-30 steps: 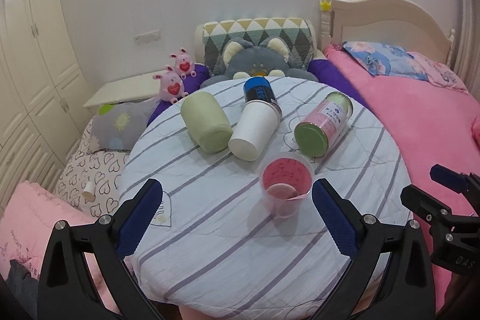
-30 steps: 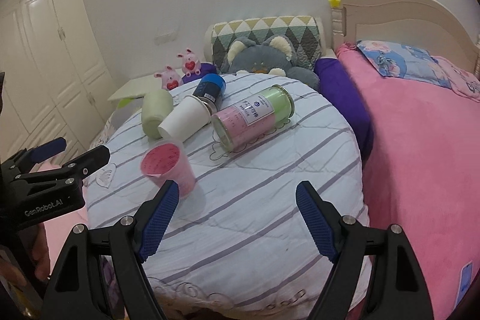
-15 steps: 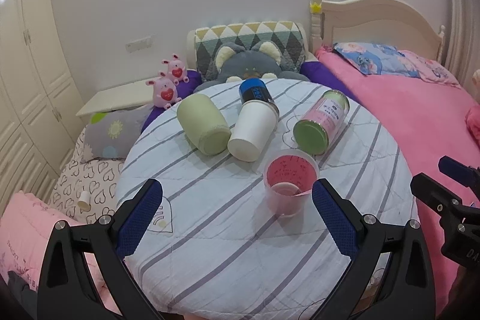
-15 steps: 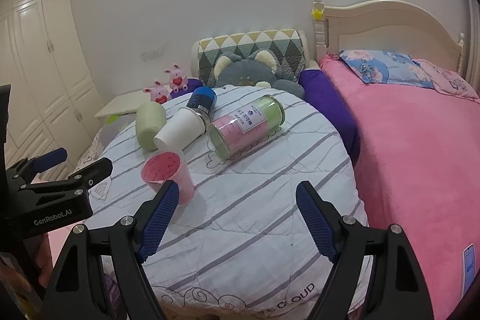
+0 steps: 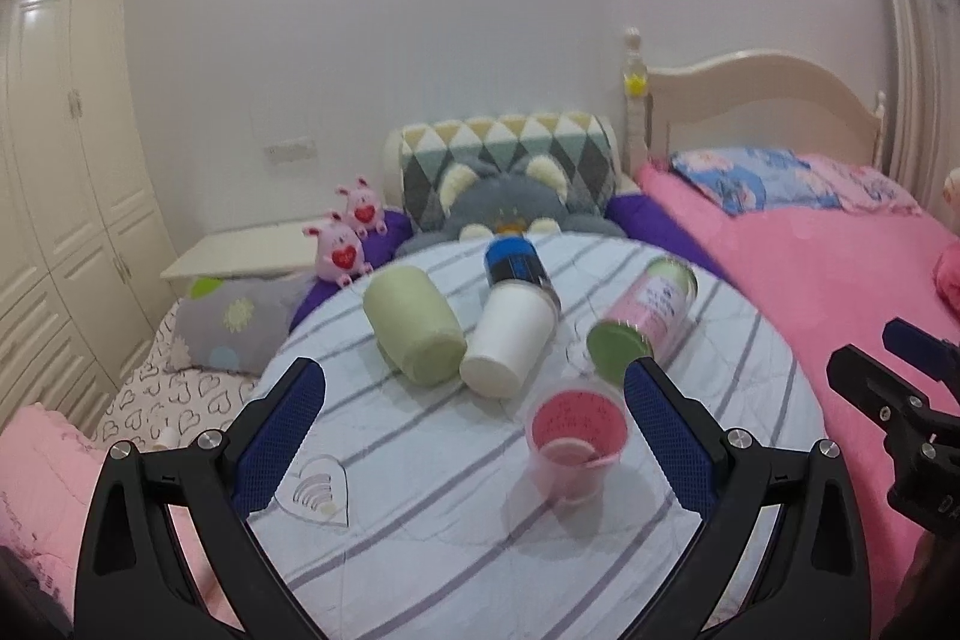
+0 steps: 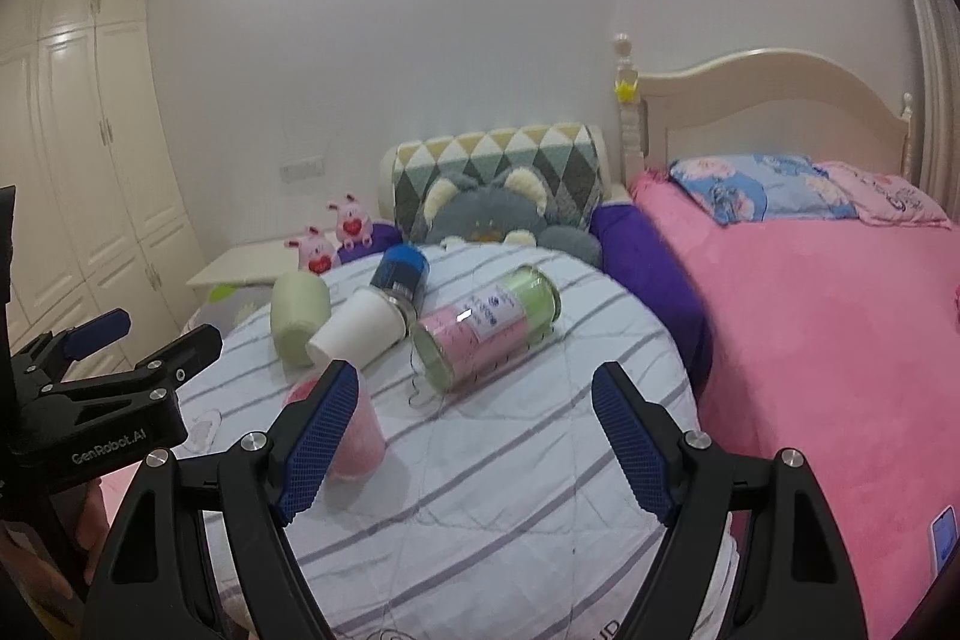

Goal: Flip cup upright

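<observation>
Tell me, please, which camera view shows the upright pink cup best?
The left wrist view: the pink cup stands unobstructed between the open left gripper, its mouth and inside visible. In the right wrist view, a finger of the open right gripper hides much of it.

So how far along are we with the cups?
Done: the pink cup stands upright, mouth up. In hand: nothing; left gripper and right gripper are both open and empty. Left: the green cup, white paper cup and pink-labelled jar lie on their sides on the striped table.
</observation>
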Available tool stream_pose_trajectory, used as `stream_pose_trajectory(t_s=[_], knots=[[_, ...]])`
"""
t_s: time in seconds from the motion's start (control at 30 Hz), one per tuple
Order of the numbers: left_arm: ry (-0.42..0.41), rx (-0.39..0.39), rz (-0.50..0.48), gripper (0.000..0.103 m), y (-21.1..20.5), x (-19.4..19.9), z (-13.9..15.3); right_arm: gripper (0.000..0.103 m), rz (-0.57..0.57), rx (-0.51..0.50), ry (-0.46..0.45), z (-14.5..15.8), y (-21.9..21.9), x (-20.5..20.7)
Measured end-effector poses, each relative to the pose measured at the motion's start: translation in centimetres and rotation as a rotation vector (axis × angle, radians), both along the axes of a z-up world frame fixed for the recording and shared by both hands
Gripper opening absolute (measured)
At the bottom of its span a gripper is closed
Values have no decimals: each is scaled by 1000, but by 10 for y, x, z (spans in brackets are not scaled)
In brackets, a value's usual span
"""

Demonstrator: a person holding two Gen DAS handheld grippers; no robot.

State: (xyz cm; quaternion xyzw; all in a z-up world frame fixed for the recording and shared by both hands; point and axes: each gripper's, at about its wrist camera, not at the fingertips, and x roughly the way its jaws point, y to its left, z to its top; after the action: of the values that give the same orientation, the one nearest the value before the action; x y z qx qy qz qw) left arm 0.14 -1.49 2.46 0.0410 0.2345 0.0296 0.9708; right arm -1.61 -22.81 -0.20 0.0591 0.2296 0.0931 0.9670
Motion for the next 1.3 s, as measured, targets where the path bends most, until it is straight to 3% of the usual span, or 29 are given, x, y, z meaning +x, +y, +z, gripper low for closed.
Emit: stream_pose_trajectory(t_s=[0.23,0.6,0.8,1.3], knots=[[-135,12,4,103,-3,-9,8,82,-24,-10,-98,6,-1,-8],[-241,-15,6,103,-5,-14,6,82,-43,-34,-202,2,3,-16],[-280,-16,10,103,-5,-21,1,82,-42,-49,-237,-4,5,-20],[-288,-18,11,103,-7,-26,0,82,-26,-90,-234,-7,13,-23]])
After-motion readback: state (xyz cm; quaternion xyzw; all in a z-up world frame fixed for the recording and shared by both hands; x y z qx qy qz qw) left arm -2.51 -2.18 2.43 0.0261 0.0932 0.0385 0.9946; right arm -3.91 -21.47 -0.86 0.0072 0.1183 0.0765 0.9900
